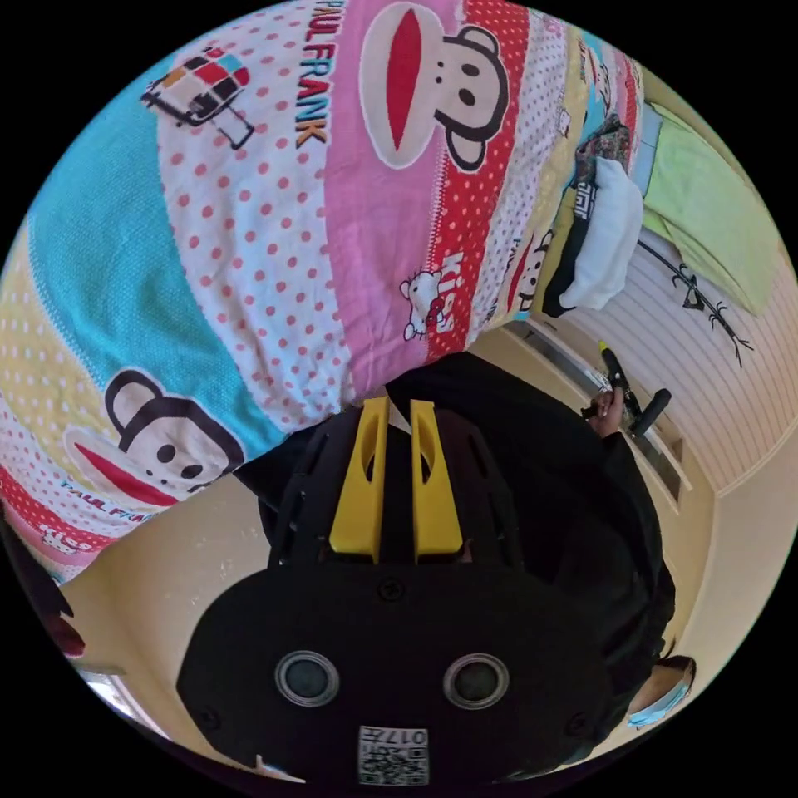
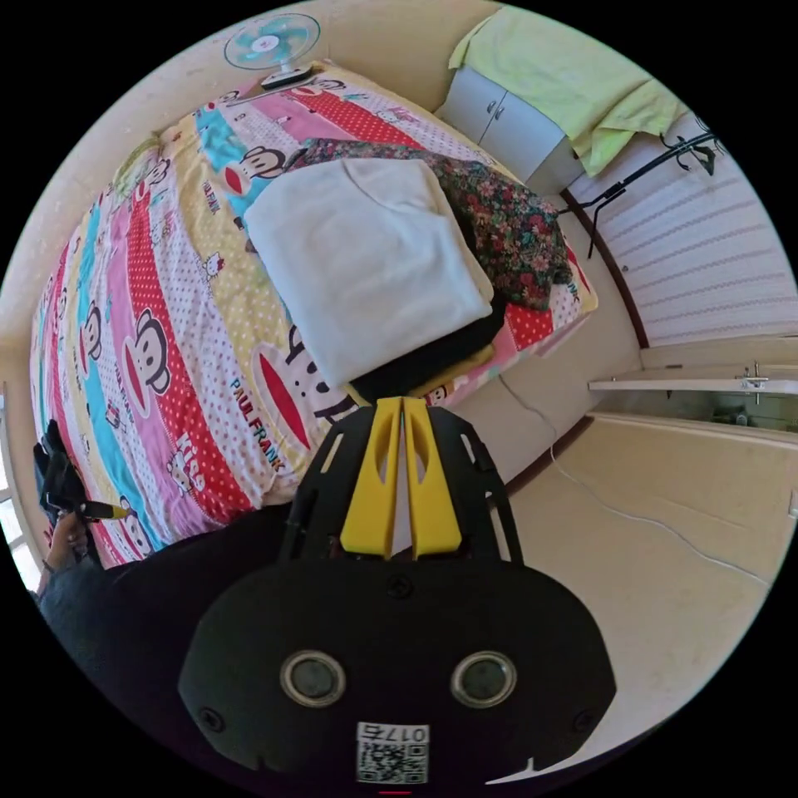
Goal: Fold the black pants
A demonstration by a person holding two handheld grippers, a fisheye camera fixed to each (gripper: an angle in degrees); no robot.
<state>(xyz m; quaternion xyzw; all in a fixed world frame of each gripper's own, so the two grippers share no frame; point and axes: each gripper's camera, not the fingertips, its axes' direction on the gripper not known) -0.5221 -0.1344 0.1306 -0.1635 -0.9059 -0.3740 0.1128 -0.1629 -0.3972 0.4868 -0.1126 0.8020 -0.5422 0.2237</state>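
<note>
Black pants (image 1: 532, 499) hang as dark cloth stretched between both grippers, left gripper (image 1: 397, 407) and right gripper (image 2: 402, 406) each pinching an edge beside the bed (image 2: 166, 332).

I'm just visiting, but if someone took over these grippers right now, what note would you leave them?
Left gripper: jaws nearly together at the edge of the black pants; grip unclear.
Right gripper: jaws shut.
The pants seem to hang unfolded between the grippers, beside the bed.
A folded white garment already lies on the bed.
To do: lay the pants out and fold them.
</note>
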